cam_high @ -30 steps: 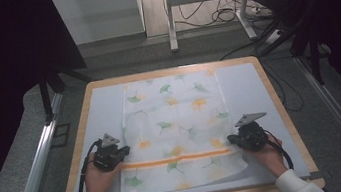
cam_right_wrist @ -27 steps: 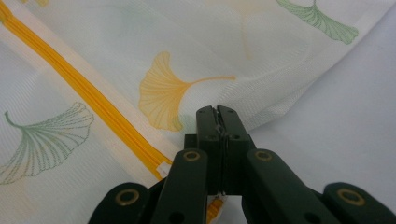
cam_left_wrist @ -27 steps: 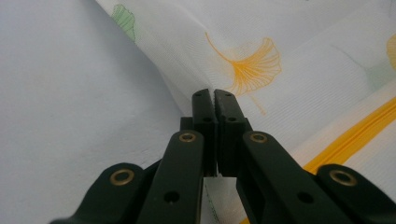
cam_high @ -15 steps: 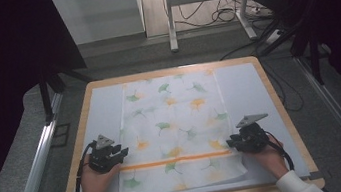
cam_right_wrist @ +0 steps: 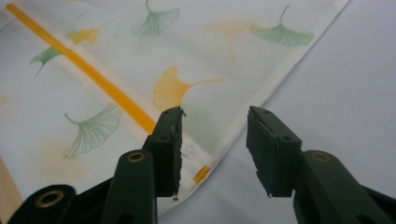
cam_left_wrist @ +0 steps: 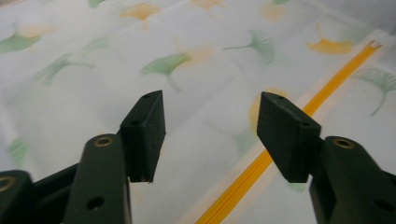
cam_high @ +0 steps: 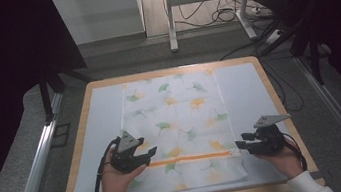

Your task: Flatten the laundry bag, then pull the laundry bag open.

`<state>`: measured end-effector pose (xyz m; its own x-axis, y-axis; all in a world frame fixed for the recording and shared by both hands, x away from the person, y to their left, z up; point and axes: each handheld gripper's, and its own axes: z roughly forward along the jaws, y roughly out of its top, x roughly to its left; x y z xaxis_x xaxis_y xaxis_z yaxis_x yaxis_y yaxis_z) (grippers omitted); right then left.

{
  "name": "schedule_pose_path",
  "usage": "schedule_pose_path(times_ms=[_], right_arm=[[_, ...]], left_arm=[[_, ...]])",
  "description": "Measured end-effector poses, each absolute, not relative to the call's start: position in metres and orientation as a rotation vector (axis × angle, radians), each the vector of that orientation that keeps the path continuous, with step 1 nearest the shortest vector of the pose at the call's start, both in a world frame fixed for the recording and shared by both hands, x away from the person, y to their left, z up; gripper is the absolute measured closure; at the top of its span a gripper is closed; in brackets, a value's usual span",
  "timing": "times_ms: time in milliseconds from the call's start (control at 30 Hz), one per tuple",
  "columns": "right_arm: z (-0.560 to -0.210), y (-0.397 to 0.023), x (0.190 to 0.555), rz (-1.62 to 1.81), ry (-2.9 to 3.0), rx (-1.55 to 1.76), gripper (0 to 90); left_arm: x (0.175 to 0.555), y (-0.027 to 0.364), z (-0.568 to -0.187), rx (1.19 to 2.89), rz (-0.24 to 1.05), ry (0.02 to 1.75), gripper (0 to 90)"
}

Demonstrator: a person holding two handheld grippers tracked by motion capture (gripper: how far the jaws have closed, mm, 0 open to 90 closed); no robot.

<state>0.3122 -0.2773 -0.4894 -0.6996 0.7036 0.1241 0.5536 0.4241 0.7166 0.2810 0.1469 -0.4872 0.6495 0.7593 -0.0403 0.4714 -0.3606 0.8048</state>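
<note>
Room walls stand dark around one pale-topped table (cam_high: 95, 116) with a wooden rim. One leaf-printed cloth (cam_high: 175, 110) lies flat along its middle, crossed by one orange stripe (cam_high: 190, 158). Two grippers hover above it: left gripper (cam_high: 150, 153) and right gripper (cam_high: 240, 144), jaws just opening, holding nothing.

The high view looks forward and down on the tabletop (cam_high: 95, 116); both gripper views sit close above the same leaf-printed cloth (cam_high: 177, 120).
</note>
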Motion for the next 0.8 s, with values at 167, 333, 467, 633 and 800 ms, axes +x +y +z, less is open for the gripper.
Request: schedule_pose_path(times_ms=[167, 333, 467, 633, 800], right_arm=[[-0.493, -0.273, 0.306, 1.085, 2.515, 1.081, 59.6], [-0.495, -0.269, 0.298, 1.053, 2.536, 1.061, 61.0], [-0.496, -0.27, 0.292, 1.037, 2.542, 1.057, 65.6], [-0.497, -0.272, 0.284, 1.054, 2.544, 1.056, 79.0], [-0.498, -0.274, 0.281, 1.07, 2.538, 1.06, 86.5]], left_arm=[[0.287, 0.131, -0.489, 2.039, 0.378, 0.938, 38.8], [0.293, 0.112, -0.489, 2.068, 0.332, 0.908, 38.1], [0.297, 0.091, -0.488, 2.095, 0.296, 0.884, 38.1], [0.302, 0.063, -0.486, 2.131, 0.252, 0.841, 37.3], [0.305, 0.045, -0.486, 2.148, 0.226, 0.805, 37.5]])
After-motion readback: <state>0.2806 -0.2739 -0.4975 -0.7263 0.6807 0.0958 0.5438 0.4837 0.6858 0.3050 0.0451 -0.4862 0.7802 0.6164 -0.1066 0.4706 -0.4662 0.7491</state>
